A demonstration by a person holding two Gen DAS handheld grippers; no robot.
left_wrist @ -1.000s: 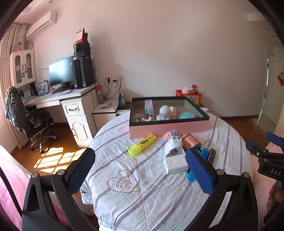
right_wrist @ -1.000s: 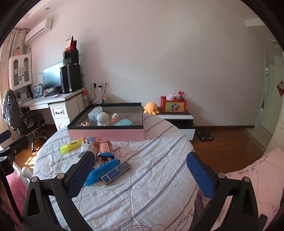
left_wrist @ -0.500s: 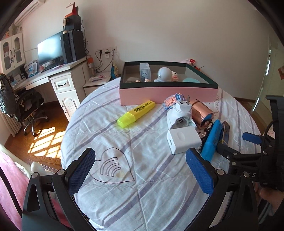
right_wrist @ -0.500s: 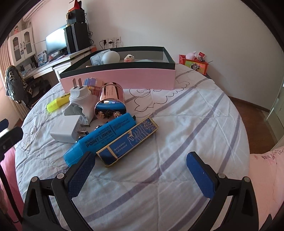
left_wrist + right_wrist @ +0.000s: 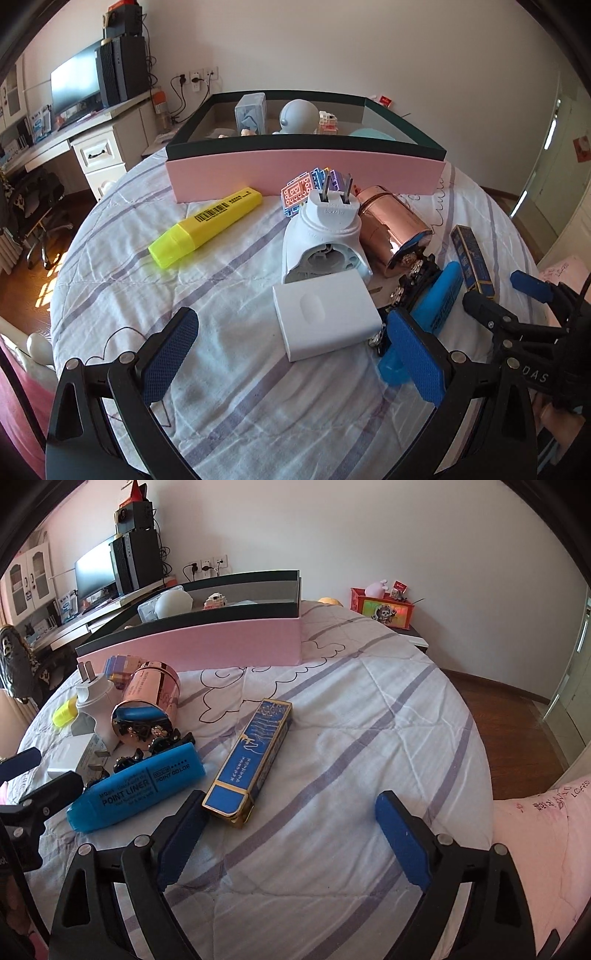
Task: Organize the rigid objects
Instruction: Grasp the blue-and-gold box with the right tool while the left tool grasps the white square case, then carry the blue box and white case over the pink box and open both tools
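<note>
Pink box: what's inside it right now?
In the pink box: a clear case, a round grey figure, a small block toy and something teal. The near wall hides the box floor.

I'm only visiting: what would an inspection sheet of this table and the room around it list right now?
Surface: round table under striped cloth.
Job's things: yellow highlighter, blue highlighter, blue-gold box, copper tin, white plug, white block, loose before pink box.
Clutter: nothing seen.
Grippers: left gripper open, empty; right gripper closing, nothing between.
Cables: wall-socket leads.
Surroundings: desk, monitor.
</note>
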